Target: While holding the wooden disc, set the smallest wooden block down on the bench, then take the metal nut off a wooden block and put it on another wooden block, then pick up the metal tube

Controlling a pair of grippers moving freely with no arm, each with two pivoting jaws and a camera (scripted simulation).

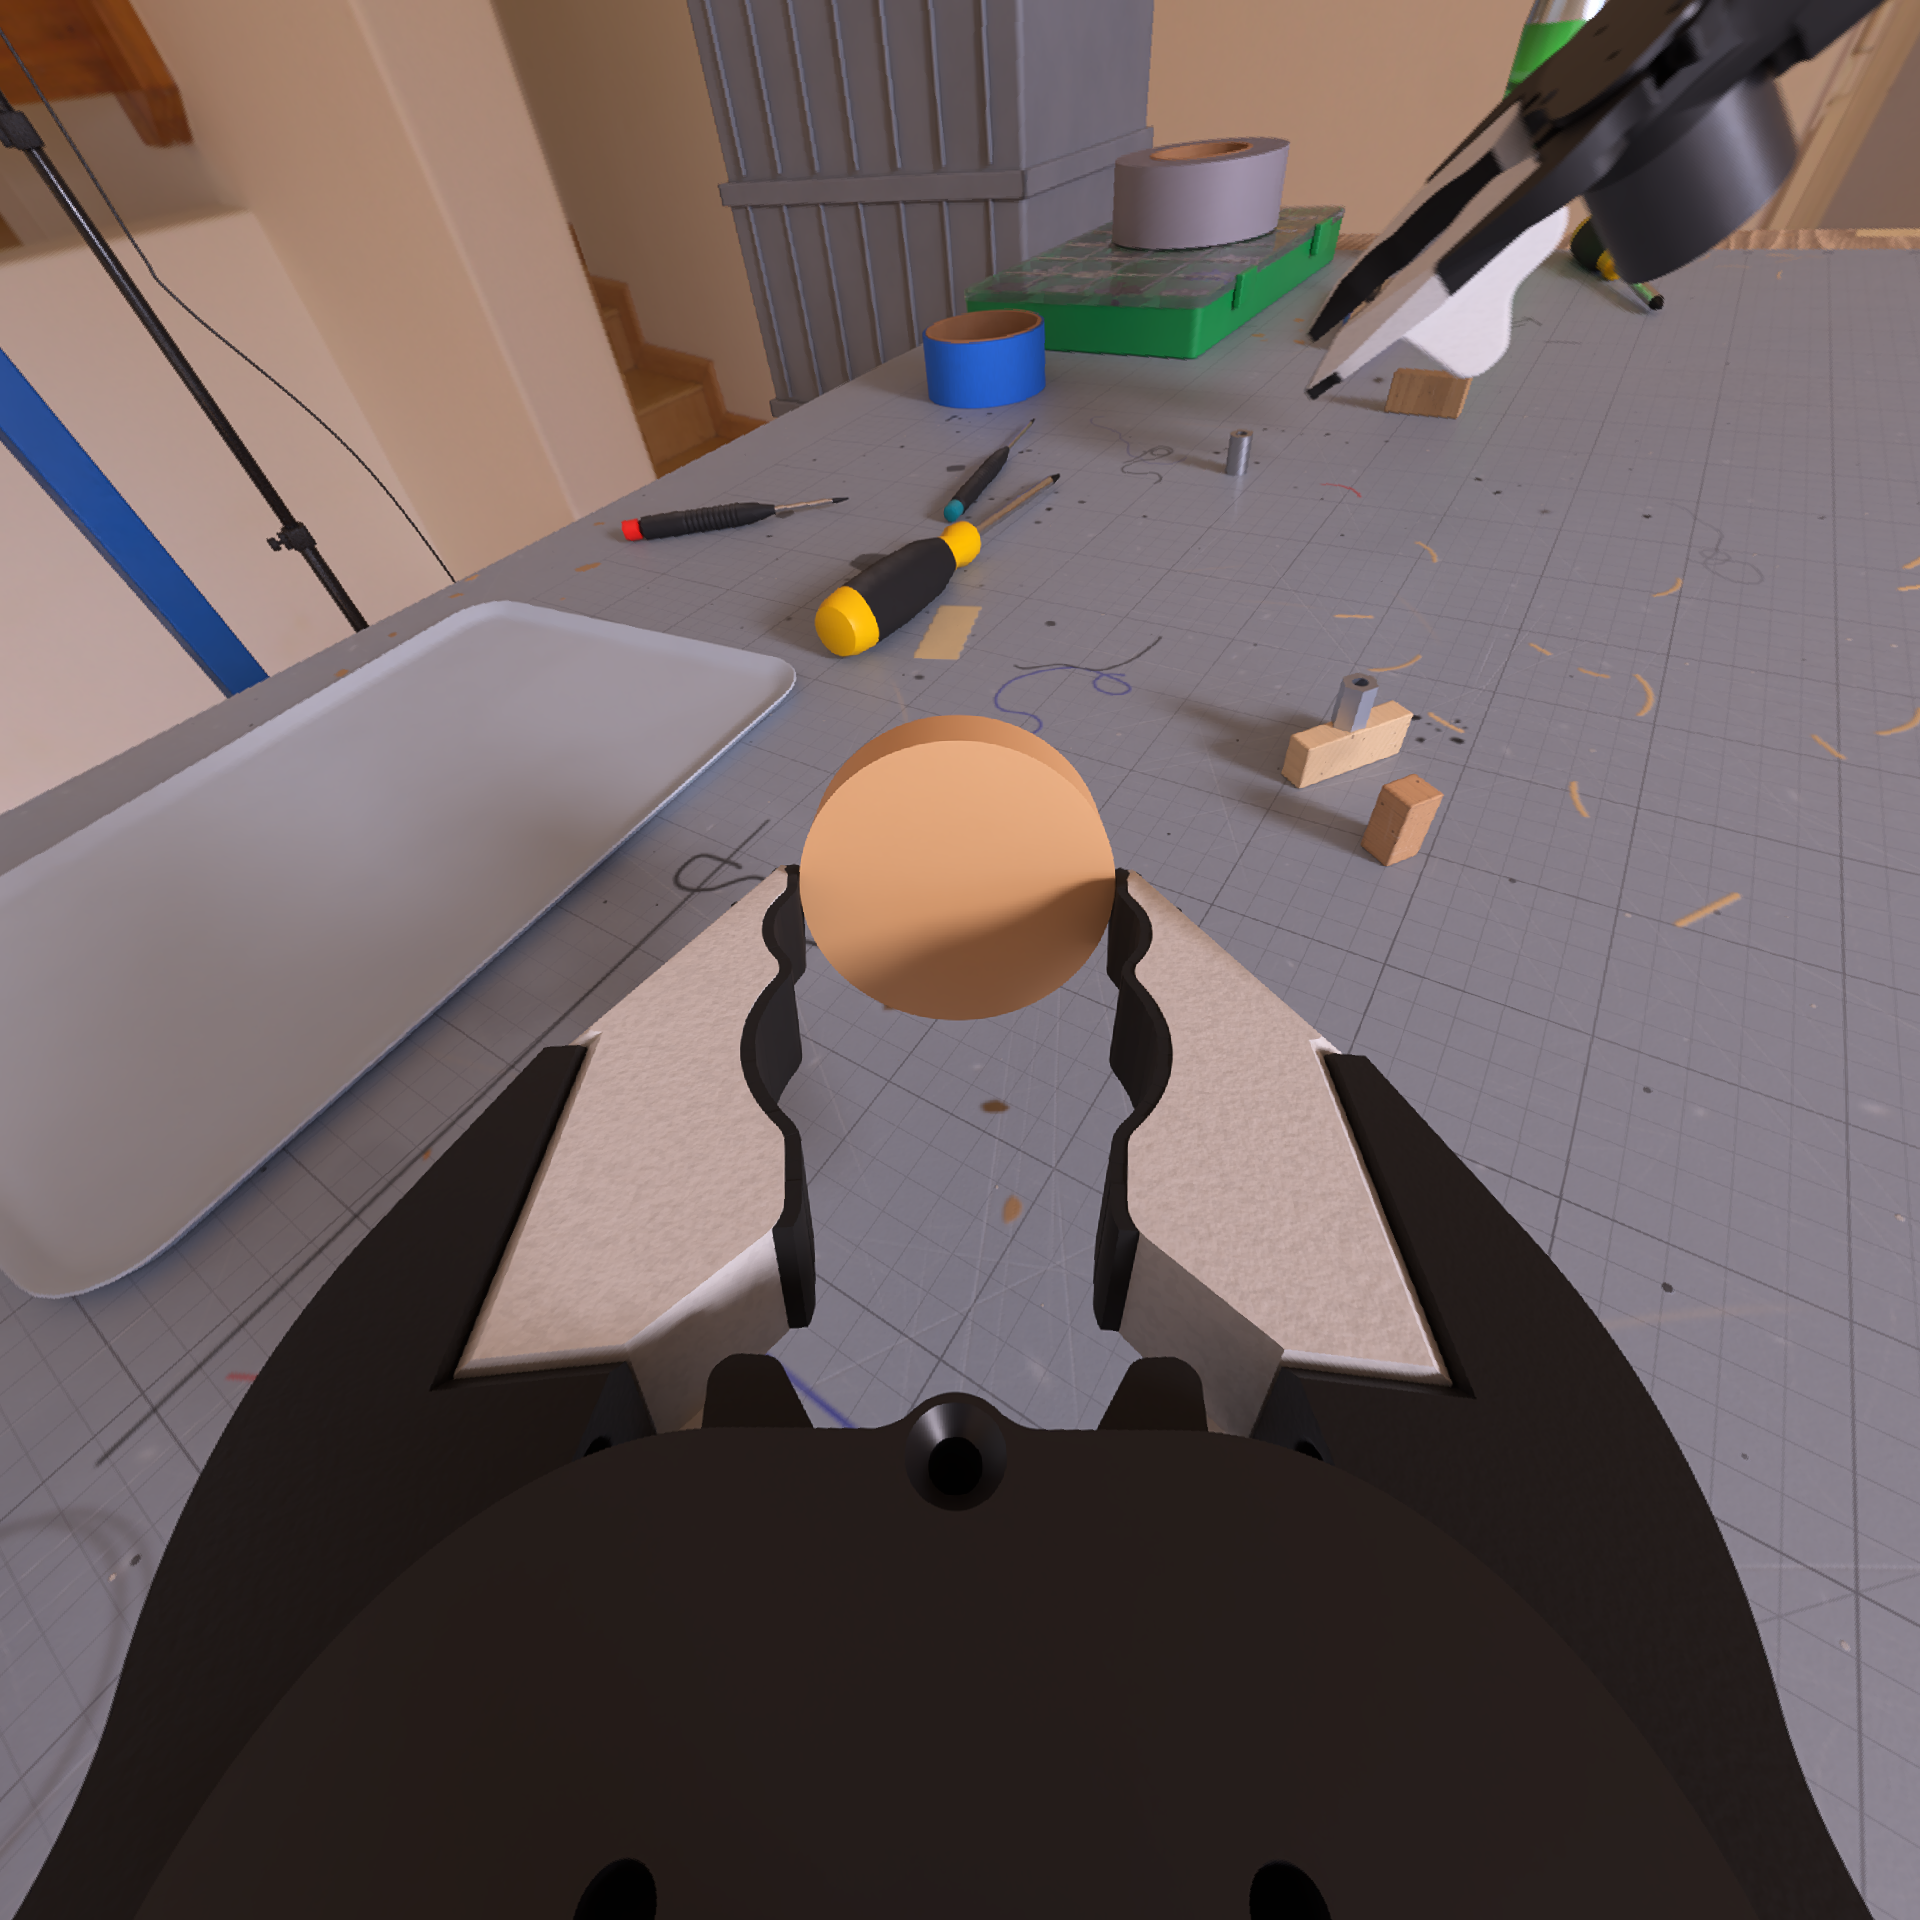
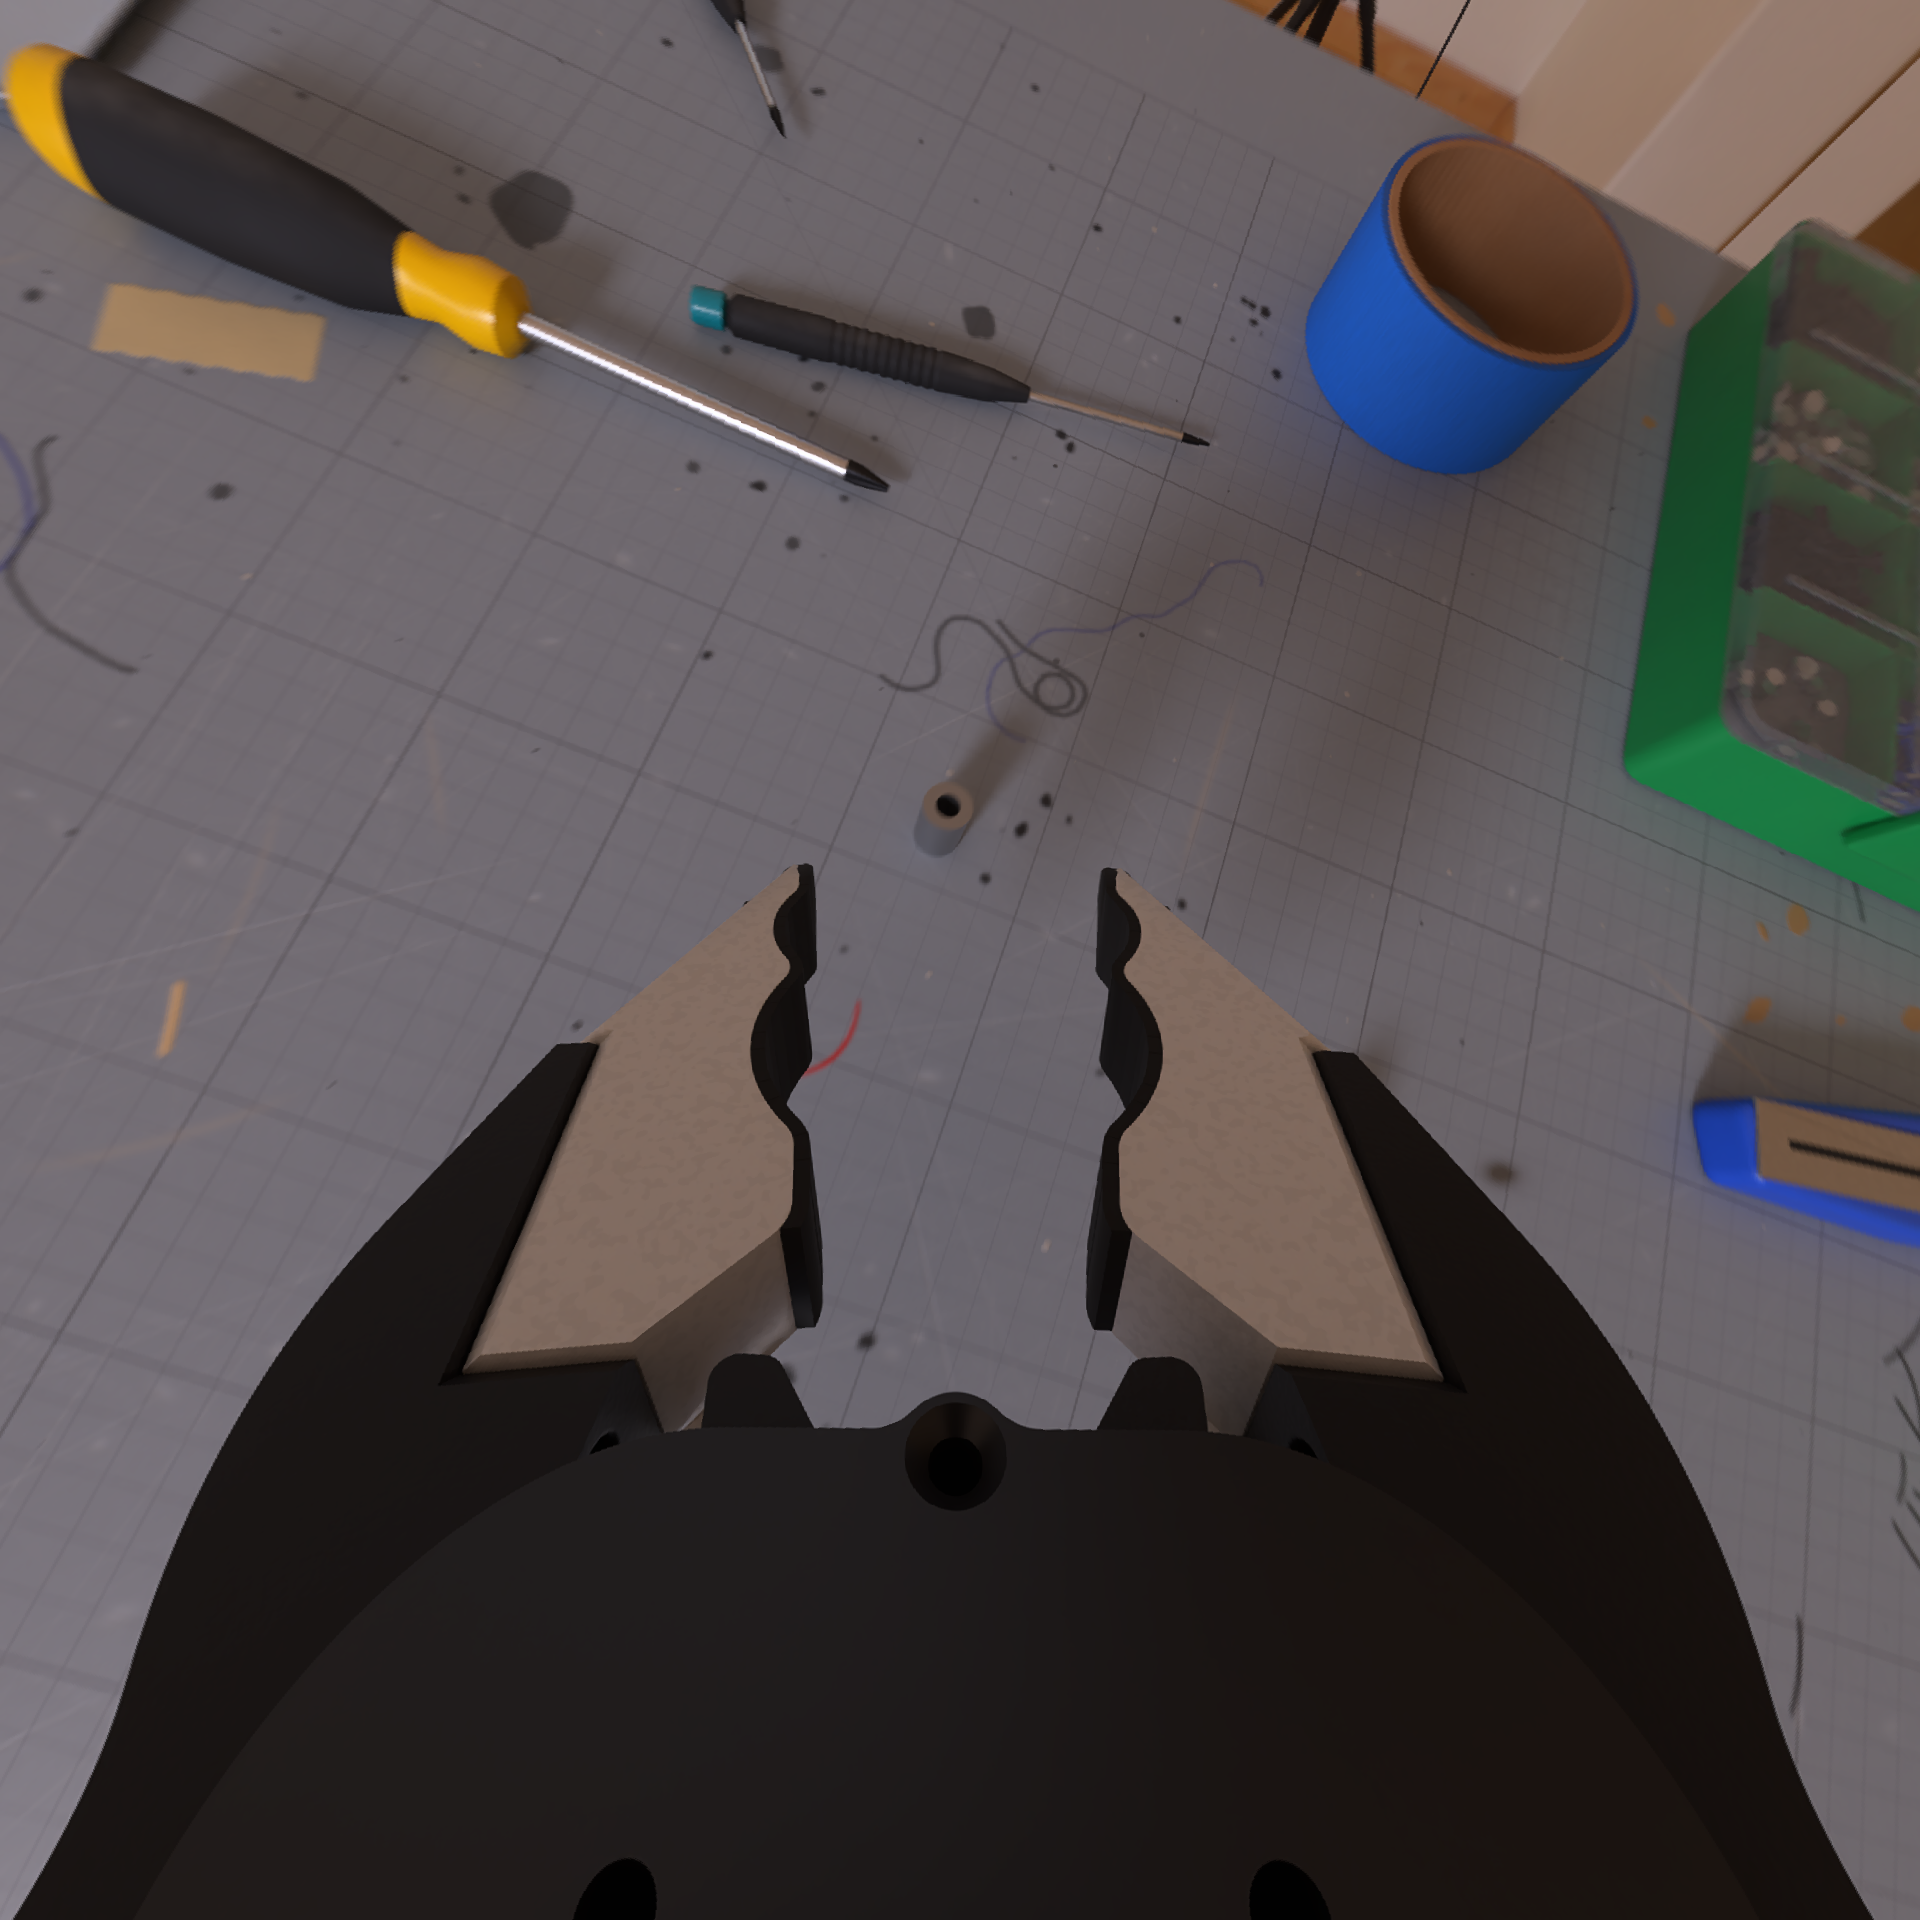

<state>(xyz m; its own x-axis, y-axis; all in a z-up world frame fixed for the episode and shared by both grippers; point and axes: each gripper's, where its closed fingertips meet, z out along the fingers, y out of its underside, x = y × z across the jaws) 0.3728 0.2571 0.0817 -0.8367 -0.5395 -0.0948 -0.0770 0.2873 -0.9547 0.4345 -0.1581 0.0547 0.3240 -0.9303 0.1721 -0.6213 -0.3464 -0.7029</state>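
The left gripper's (image 1: 956, 883) jaws clamp the round tan wooden disc (image 1: 956, 883); the right gripper's (image 2: 956, 883) jaws stand apart, just short of the small upright grey metal tube (image 2: 944, 818) on the worktop (image 2: 416, 831).

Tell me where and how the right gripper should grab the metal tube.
Grip the metal tube across its round side wall, about mid-height, coming down from above. It stands upright on the bench with its open bore facing up and nothing touching it. The right gripper is open and empty, the tube just ahead of its fingertips, so a short advance and descent should probably straddle it.
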